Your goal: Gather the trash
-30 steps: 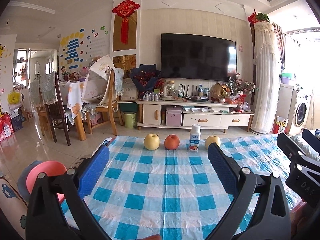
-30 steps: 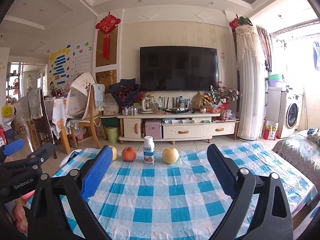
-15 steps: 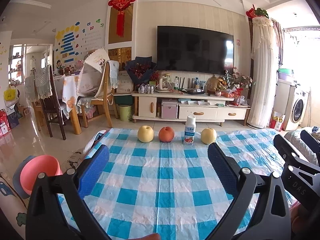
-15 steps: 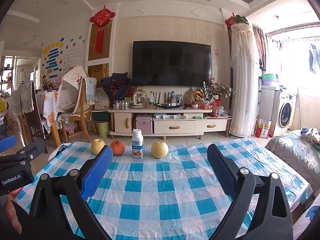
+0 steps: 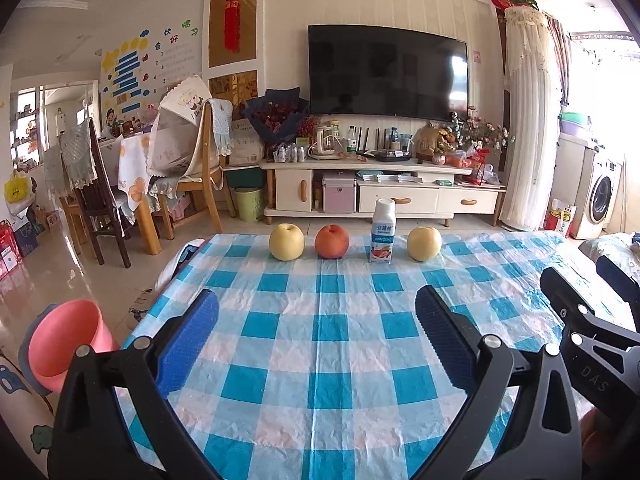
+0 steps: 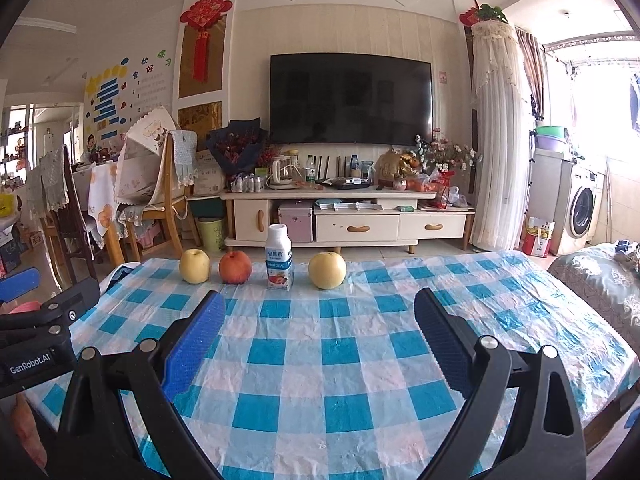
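Note:
A small white drink bottle point(image 5: 383, 232) point(image 6: 279, 257) with a blue label stands upright at the far edge of the blue-checked table point(image 5: 320, 360) point(image 6: 340, 360). It is in a row with a yellow apple point(image 5: 286, 241) point(image 6: 194, 266), a red-orange fruit point(image 5: 331, 241) point(image 6: 235, 267) and a second yellow apple point(image 5: 424, 243) point(image 6: 327, 270). My left gripper point(image 5: 316, 324) is open above the near half of the table, holding nothing. My right gripper point(image 6: 319, 324) is also open and empty, well short of the row.
A pink bin point(image 5: 66, 344) stands on the floor off the table's left edge. Beyond the table are a TV cabinet point(image 5: 380, 192), a green bin point(image 5: 249, 203), dining chairs point(image 5: 192, 176) at left and a washing machine point(image 5: 600, 196) at right.
Both views have tilted down and closed in a little: the table and the row of fruit and bottle sit lower and larger. Both grippers stayed open.

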`<action>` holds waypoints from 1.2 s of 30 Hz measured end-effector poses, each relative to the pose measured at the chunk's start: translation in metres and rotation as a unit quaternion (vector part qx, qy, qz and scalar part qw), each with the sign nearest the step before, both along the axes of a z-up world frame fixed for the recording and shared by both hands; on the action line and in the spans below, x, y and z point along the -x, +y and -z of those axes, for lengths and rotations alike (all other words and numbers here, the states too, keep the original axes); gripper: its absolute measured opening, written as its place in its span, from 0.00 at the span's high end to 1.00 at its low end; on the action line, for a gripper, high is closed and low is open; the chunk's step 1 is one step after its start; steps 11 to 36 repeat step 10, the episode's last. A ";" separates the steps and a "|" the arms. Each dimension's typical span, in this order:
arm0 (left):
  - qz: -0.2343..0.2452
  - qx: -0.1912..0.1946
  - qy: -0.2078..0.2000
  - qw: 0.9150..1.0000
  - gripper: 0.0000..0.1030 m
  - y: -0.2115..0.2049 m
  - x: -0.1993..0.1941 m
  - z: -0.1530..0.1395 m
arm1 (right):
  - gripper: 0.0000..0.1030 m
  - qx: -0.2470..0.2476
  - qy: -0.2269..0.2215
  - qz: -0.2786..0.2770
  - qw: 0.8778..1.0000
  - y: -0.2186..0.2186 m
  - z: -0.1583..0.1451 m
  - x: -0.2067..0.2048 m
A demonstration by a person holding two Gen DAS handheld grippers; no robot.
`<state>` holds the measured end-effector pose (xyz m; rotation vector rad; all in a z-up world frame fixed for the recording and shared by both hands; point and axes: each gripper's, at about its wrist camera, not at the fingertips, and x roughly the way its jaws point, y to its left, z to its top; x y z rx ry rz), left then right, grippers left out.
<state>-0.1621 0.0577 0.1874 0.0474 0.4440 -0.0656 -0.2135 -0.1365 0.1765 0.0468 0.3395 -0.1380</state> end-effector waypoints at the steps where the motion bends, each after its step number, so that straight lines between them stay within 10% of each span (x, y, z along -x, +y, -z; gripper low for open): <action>1: 0.001 0.000 0.010 1.000 0.04 -0.002 -0.006 0.006 | 0.08 -0.007 0.008 -0.003 1.000 -0.003 0.006 -0.007; 10: -0.017 0.021 0.200 0.979 0.04 -0.011 -0.103 0.117 | 0.08 -0.066 0.157 0.030 0.985 -0.045 0.084 -0.101; 36: -0.017 0.021 0.200 0.979 0.04 -0.011 -0.103 0.117 | 0.08 -0.066 0.157 0.030 0.985 -0.045 0.084 -0.101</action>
